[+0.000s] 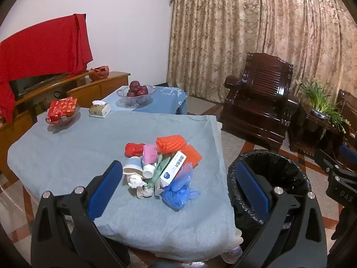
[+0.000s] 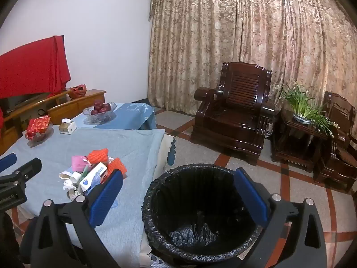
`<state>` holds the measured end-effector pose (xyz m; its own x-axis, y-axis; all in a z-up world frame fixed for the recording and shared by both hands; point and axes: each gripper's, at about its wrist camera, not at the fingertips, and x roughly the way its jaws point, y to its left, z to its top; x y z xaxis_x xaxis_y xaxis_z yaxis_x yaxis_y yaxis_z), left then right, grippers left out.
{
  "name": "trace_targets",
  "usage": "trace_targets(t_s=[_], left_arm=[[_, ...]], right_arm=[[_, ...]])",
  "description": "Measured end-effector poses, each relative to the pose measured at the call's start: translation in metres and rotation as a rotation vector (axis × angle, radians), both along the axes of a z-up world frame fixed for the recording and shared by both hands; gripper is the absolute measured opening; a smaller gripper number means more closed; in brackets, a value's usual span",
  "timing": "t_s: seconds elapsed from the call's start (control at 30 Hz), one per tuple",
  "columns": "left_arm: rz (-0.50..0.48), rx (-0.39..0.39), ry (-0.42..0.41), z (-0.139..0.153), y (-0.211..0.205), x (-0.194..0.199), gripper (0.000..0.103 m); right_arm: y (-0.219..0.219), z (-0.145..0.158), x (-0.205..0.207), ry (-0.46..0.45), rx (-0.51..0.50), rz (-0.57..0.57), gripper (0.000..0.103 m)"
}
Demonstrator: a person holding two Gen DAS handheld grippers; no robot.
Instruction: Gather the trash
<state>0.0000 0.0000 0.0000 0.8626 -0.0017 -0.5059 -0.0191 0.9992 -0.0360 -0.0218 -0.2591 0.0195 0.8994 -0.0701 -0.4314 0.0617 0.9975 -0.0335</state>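
Blue tablecloth (image 1: 67, 151); black bin liner (image 2: 200, 201); floral curtain (image 1: 256, 33).

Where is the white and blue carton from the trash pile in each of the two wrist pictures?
Left wrist view: the white and blue carton lies just below the picture's centre, leaning on top of the trash pile, above the blue plastic bag.
Right wrist view: the carton is at lower left, beside the right gripper's left finger.
Shared landmark: the black-lined trash bin stands right of the table in both.
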Motion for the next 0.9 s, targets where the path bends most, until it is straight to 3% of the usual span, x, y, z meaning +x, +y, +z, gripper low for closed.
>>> trace_targets(t_s=[0.9], left_arm=[[-0.003, 0.013, 0.008, -0.0011, 0.0000, 0.0018, 0.098]], right_arm=[[0.0007, 0.0000, 0.0000, -0.003, 0.002, 0.000, 0.097]])
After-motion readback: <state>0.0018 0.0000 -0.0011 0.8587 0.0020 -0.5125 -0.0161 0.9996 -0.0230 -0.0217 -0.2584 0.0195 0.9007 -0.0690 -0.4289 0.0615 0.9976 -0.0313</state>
